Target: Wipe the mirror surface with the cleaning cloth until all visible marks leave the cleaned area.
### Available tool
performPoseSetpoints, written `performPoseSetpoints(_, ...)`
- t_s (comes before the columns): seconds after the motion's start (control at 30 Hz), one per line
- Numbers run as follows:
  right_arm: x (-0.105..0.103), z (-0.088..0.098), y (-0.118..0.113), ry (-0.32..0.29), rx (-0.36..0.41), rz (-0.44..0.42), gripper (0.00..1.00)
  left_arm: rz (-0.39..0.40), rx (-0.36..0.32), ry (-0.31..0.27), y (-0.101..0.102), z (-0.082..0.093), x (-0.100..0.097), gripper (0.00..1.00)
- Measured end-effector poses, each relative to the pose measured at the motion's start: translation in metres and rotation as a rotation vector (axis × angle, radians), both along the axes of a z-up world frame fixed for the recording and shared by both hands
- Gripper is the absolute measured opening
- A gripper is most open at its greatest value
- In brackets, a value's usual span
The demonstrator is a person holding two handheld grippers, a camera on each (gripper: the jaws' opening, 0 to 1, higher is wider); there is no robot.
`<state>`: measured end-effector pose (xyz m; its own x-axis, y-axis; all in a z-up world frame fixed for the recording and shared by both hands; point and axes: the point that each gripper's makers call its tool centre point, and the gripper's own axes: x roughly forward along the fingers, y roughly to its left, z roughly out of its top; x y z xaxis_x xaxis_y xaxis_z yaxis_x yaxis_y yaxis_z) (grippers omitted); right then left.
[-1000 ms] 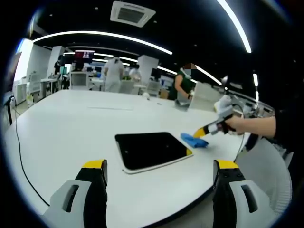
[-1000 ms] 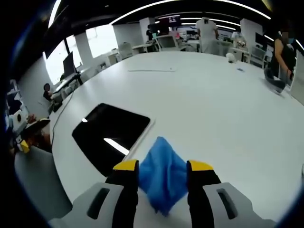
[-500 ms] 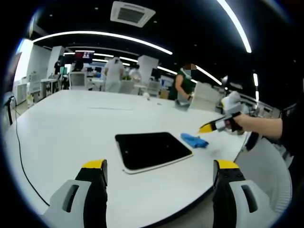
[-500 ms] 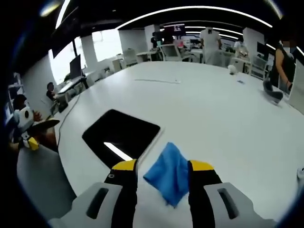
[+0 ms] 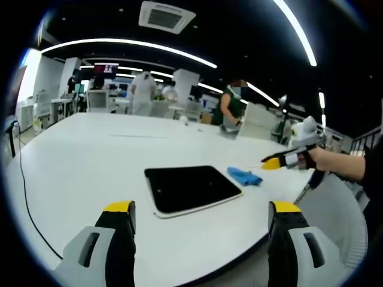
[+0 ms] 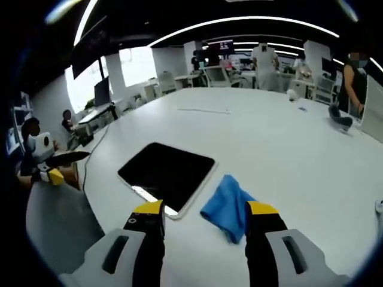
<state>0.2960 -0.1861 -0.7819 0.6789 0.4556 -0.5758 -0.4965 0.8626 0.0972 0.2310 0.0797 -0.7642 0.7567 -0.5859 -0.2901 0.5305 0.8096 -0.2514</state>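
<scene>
A dark rectangular mirror [image 5: 191,187] with a white rim lies flat on the white table [image 5: 78,155]; the right gripper view has the mirror [image 6: 166,174] left of centre. A crumpled blue cloth [image 5: 244,176] rests on the table beside the mirror's right edge, and in the right gripper view the cloth [image 6: 227,206] lies loose just past the jaw tips. My left gripper [image 5: 200,209] is open, well short of the mirror. My right gripper [image 6: 203,210] is open and empty, raised above the table; in the left gripper view this right gripper [image 5: 281,160] hangs in a person's hand to the right of the cloth.
A black cable [image 5: 24,185] trails across the table's left side. Small objects [image 6: 338,116] sit at the table's far end. People [image 5: 230,107] and desks stand in the office behind. The left gripper [image 6: 51,173] is at the table's left edge.
My right gripper let go of the blue cloth, opened slightly and drew back and up from it. The cloth stays beside the mirror. My left gripper has not moved.
</scene>
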Motion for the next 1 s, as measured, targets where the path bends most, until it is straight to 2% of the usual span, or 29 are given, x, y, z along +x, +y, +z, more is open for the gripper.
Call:
performPoseSetpoints(0.2,-0.015,0.007,-0.011,-0.017,0.034,-0.037,0.58,-0.001,0.001,0.001,0.000,0.000,0.000,0.92)
performPoseSetpoints(0.4,-0.032,0.016,-0.013,-0.041,0.025,-0.033,0.69,0.001,0.003,-0.002,0.000,0.000,0.000,0.93)
performPoseSetpoints(0.53,-0.050,0.020,-0.003,-0.057,0.063,-0.015,0.75,0.002,0.002,-0.004,0.000,0.000,0.000,0.93)
performPoseSetpoints(0.63,-0.051,0.018,0.001,-0.084,0.098,-0.004,0.80,0.000,0.004,-0.003,0.000,0.000,-0.001,0.93)
performPoseSetpoints(0.8,-0.071,0.007,0.008,-0.087,0.106,0.009,0.87,0.015,0.027,-0.009,0.004,0.000,0.000,0.96)
performPoseSetpoints(1.0,-0.081,0.007,0.003,-0.081,0.169,-0.059,0.87,0.026,0.039,-0.010,0.007,-0.001,-0.001,0.95)
